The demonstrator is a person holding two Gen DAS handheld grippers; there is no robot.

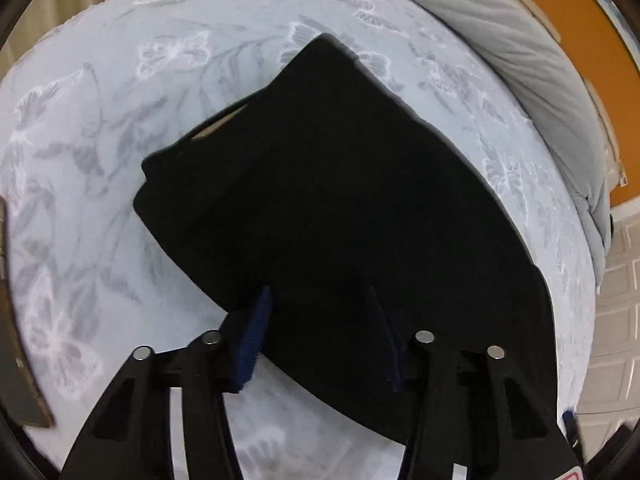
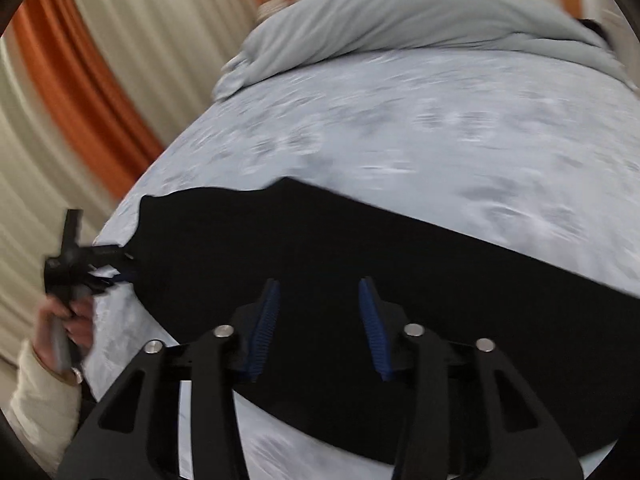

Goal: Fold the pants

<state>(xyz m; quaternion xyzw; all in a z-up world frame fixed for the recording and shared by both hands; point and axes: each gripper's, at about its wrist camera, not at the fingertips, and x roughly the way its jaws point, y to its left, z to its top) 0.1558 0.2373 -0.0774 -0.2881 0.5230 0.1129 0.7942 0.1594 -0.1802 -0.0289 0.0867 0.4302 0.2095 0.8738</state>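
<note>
Black pants (image 1: pixel 340 208) lie folded on the pale floral bed sheet (image 1: pixel 120 120), with a tan label (image 1: pixel 218 124) showing at the far left end. My left gripper (image 1: pixel 319 290) hovers over the near edge of the pants, its blue-padded fingers (image 1: pixel 256 328) apart and pressing nothing. The right wrist view is motion-blurred. There the pants (image 2: pixel 400 264) stretch across the bed, and my right gripper (image 2: pixel 319 282) stands open above them with nothing clamped. The left gripper (image 2: pixel 116 272) also appears there, at the left end of the pants, held by a person's hand (image 2: pixel 68 320).
A grey duvet (image 1: pixel 520 72) is bunched along the far right of the bed (image 2: pixel 400 20). Orange and cream curtains (image 2: pixel 80 80) hang beyond the bed's left side. Tiled floor (image 1: pixel 616 300) shows past the right edge. A brown object (image 1: pixel 16 340) sits at the left rim.
</note>
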